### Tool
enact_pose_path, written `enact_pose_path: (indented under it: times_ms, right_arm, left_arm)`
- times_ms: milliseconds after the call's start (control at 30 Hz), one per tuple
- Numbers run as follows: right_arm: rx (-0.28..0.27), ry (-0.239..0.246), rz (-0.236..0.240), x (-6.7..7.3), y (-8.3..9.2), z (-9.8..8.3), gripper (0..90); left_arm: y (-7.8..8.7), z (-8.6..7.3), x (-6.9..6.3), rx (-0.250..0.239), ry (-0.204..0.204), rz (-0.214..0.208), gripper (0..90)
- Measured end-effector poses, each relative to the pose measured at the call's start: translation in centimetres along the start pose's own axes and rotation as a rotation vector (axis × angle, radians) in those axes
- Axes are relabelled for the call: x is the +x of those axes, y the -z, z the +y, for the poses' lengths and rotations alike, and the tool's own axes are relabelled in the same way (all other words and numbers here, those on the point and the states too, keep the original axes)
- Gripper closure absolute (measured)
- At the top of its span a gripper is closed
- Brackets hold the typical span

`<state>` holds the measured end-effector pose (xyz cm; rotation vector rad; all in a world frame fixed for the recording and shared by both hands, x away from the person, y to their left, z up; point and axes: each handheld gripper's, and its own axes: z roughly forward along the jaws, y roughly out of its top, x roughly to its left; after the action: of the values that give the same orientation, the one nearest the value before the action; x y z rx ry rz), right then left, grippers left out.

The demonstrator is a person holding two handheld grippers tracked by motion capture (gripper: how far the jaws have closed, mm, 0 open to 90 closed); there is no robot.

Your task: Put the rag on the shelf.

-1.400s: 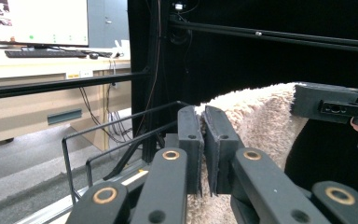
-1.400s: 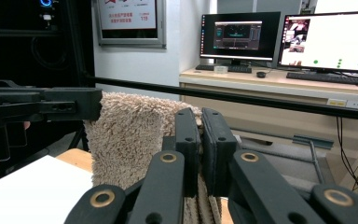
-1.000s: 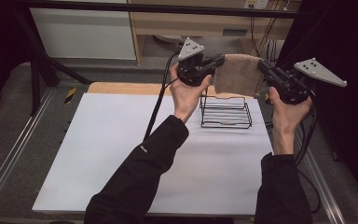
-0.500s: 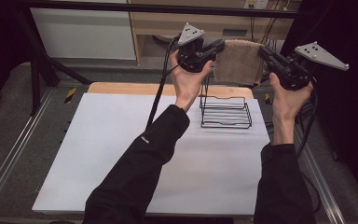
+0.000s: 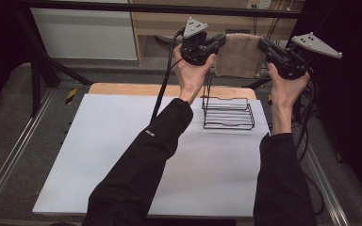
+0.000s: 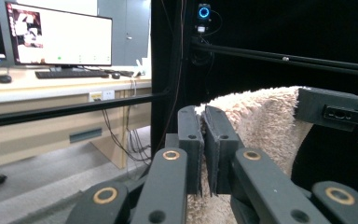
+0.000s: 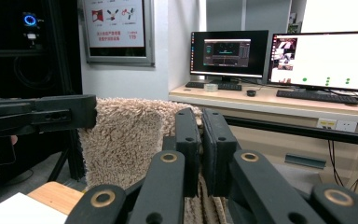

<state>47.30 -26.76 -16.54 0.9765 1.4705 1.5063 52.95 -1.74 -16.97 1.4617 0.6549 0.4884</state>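
Observation:
A beige fluffy towel [image 5: 238, 54] hangs stretched between my two grippers, high above the far edge of the table. My left gripper [image 5: 221, 40] is shut on the towel's left top corner; in the left gripper view the jaws pinch the pile [image 6: 204, 140] and the towel [image 6: 261, 121] spreads to the right. My right gripper [image 5: 263, 44] is shut on the right top corner; its own view shows the towel [image 7: 126, 140] hanging to the left of the closed jaws [image 7: 200, 140]. A black wire rack [image 5: 228, 113] stands on the white table sheet below the towel.
The white sheet [image 5: 113, 155] covers most of the table, with a wooden strip [image 5: 122, 88] along its far edge. A black frame bar [image 5: 122, 7] runs across behind. Desks with monitors [image 7: 335, 58] stand beyond. Cables trail from both grippers.
Both hands have risen and moved away from the person, carrying the towel higher above the wire rack. Both grips on the towel are unchanged.

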Motion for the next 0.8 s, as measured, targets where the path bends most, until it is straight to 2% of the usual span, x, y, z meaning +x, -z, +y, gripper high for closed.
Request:
enact_pose_path:
  times_ms: [33,333,433,600,800]
  right_arm:
    - [-0.001,0.000,-0.001,-0.1,-0.2,0.0,86.2]
    - [0.010,0.000,-0.003,-0.9,-1.7,-0.5,86.2]
    - [0.021,-0.008,-0.002,-1.1,-2.2,-1.0,86.2]
    - [0.030,-0.001,0.003,-1.3,-2.6,-1.6,86.2]
    - [0.056,0.004,0.002,-1.7,-2.7,-2.4,86.2]
  left_arm:
    - [-0.1,0.0,0.2,-0.003,0.010,-0.003,85.6]
    - [-1.1,-0.7,0.9,0.008,-0.014,0.014,85.6]
    - [-1.3,-1.0,1.4,0.018,-0.003,0.012,85.6]
    - [-1.5,-1.4,1.6,0.030,-0.027,0.017,85.6]
    - [-1.6,-2.2,1.6,0.058,-0.040,0.003,85.6]
